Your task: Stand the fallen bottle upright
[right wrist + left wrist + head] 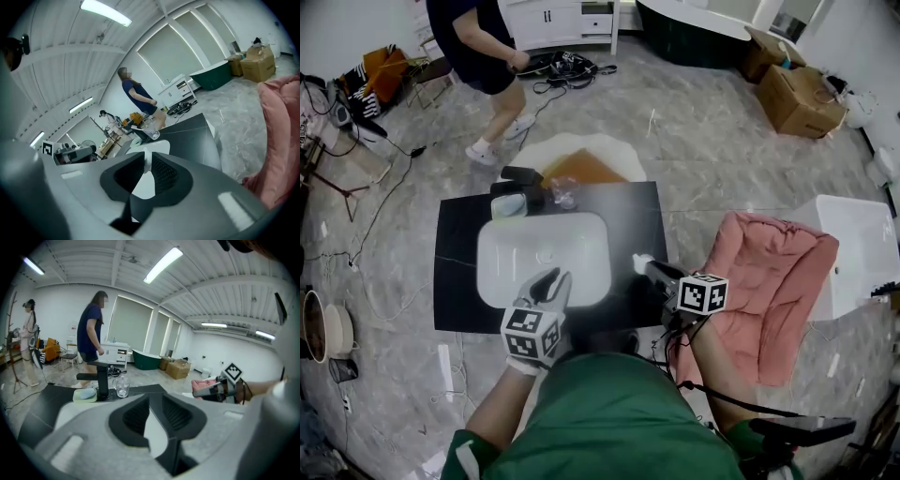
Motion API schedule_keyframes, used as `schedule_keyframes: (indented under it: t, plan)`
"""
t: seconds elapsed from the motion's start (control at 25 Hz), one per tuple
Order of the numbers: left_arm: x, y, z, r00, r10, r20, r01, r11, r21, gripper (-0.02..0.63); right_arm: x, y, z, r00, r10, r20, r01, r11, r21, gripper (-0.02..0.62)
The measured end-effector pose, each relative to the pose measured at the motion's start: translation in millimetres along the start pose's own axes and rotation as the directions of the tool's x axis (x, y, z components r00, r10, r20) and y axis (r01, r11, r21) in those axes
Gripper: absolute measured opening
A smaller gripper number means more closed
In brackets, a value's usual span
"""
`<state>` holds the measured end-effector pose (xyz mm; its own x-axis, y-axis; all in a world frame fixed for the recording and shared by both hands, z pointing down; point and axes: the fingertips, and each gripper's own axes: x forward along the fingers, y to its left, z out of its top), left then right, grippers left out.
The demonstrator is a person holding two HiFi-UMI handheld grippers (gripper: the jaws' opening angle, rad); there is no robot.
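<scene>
A small clear bottle-like vessel (564,194) sits at the back of the black counter (455,267), beside the black faucet (517,178). In the left gripper view this vessel (122,387) looks upright. My left gripper (548,279) hovers over the near rim of the white basin (544,246), far short of the vessel; its jaws (149,398) meet at the tips and hold nothing. My right gripper (639,263) hangs over the counter right of the basin. Its jaws (146,159) are together too, with nothing in them.
A pale green soap dish (508,206) lies left of the faucet. A pink cloth-covered chair (769,272) and a white box (862,244) stand to the right. A person (483,56) walks behind the counter. Cardboard boxes (797,98) and cables lie on the floor.
</scene>
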<state>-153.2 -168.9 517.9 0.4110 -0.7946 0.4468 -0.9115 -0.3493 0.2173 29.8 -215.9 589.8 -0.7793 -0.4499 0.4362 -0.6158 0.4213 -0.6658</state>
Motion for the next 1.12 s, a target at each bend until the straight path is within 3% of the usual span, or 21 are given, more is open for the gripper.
schedule_keyframes:
  t: [0.32, 0.56, 0.84, 1.12]
  plan:
    - [8.7, 1.8, 7.2, 1.0, 0.003, -0.002, -0.003, 1.0, 0.002, 0.081, -14.9, -34.2, 32.3, 0.991, -0.046, 0.129, 0.022, 0.983, 0.182, 0.043]
    - [21.0, -6.2, 14.3, 1.0, -0.004, -0.01, 0.004, 1.0, 0.005, 0.08, -32.4, -54.7, 60.0, 0.975, -0.089, 0.203, 0.045, 0.976, 0.211, 0.0]
    - [30.8, -10.4, 19.2, 1.0, -0.021, -0.012, 0.021, 1.0, 0.005, 0.08, -38.9, -57.0, 74.1, 0.964, -0.104, 0.246, 0.058, 0.981, 0.187, 0.0]
    - [33.3, -2.6, 26.4, 1.0, -0.021, 0.012, 0.021, 1.0, 0.008, 0.08, -53.1, -40.0, 95.8, 0.937, -0.171, 0.305, 0.181, 0.984, -0.003, 0.0]
